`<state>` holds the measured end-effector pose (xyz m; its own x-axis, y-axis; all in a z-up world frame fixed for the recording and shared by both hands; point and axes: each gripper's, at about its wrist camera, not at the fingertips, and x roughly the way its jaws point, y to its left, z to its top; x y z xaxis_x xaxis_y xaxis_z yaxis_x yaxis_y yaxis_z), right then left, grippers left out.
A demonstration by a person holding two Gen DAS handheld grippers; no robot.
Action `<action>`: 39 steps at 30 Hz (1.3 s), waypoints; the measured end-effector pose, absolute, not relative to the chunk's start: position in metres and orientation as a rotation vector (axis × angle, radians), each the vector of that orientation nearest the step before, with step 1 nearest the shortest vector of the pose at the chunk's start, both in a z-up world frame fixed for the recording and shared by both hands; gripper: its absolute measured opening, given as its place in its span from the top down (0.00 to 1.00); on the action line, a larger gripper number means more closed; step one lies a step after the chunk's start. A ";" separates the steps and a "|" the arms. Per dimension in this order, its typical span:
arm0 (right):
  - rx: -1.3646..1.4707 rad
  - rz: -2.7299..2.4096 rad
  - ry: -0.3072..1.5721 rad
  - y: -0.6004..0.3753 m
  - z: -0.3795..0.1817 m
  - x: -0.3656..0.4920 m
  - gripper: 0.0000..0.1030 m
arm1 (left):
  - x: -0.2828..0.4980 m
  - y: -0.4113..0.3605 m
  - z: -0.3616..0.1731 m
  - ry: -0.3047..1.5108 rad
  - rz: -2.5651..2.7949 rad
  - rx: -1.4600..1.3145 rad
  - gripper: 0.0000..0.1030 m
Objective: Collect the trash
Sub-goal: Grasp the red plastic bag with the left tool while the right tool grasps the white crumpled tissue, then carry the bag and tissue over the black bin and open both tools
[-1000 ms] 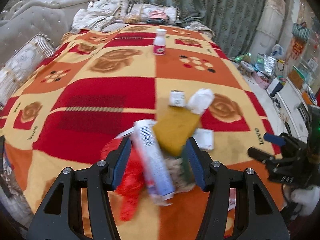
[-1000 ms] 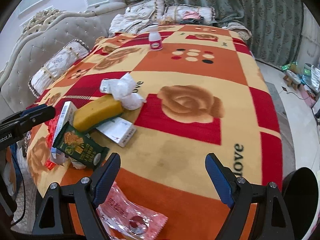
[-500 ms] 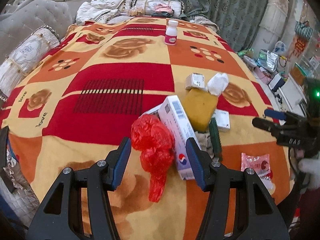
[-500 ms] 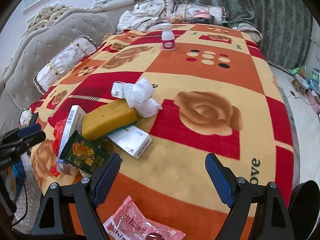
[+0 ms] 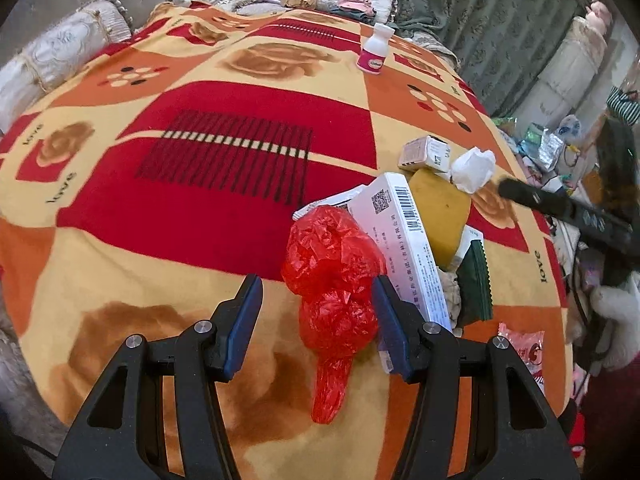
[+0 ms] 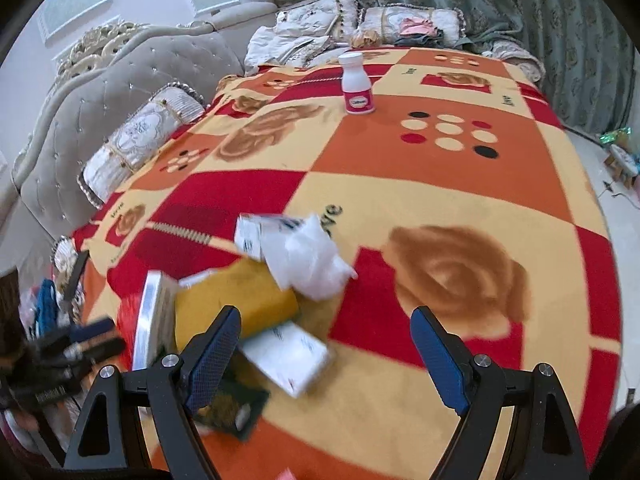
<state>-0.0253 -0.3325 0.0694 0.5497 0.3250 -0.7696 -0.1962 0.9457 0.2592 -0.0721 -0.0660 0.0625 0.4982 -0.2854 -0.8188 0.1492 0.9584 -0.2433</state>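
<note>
A pile of trash lies on the patterned blanket (image 5: 200, 184): a crumpled red plastic bag (image 5: 334, 276), a long white barcode box (image 5: 400, 236), a yellow sponge (image 5: 440, 216), a white tissue (image 5: 474, 168), a small box (image 5: 426, 154), a green packet (image 5: 476, 280) and a pink wrapper (image 5: 524, 348). My left gripper (image 5: 316, 324) is open, its jaws either side of the red bag's lower part. My right gripper (image 6: 324, 356) is open and empty above the pile, over a flat white box (image 6: 286, 354), with the sponge (image 6: 240, 296) and tissue (image 6: 312, 260) just ahead.
A white bottle with a pink label (image 6: 357, 84) stands far back on the blanket. Pillows (image 6: 140, 140) and a tufted grey headboard (image 6: 100, 92) lie along the left. Curtains (image 6: 520, 8) hang behind. The floor at right holds clutter (image 5: 548, 148).
My left gripper has drawn back and shifted left, from around the white box to around the red bag. My right gripper has moved forward over the pile.
</note>
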 end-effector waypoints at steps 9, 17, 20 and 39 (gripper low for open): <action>0.169 0.392 0.988 -0.308 0.045 0.016 0.64 | -0.061 -0.068 0.045 1.037 -0.314 -0.220 0.49; 0.122 0.404 0.927 -0.315 0.058 -0.003 0.74 | -0.065 -0.060 0.067 0.976 -0.338 -0.234 0.82; 0.104 0.394 0.902 -0.322 0.070 -0.014 0.75 | -0.068 -0.053 0.085 0.942 -0.321 -0.228 0.82; 0.104 0.315 0.868 -0.382 0.082 -0.106 0.75 | -0.103 -0.170 0.134 0.884 -0.555 -0.105 0.83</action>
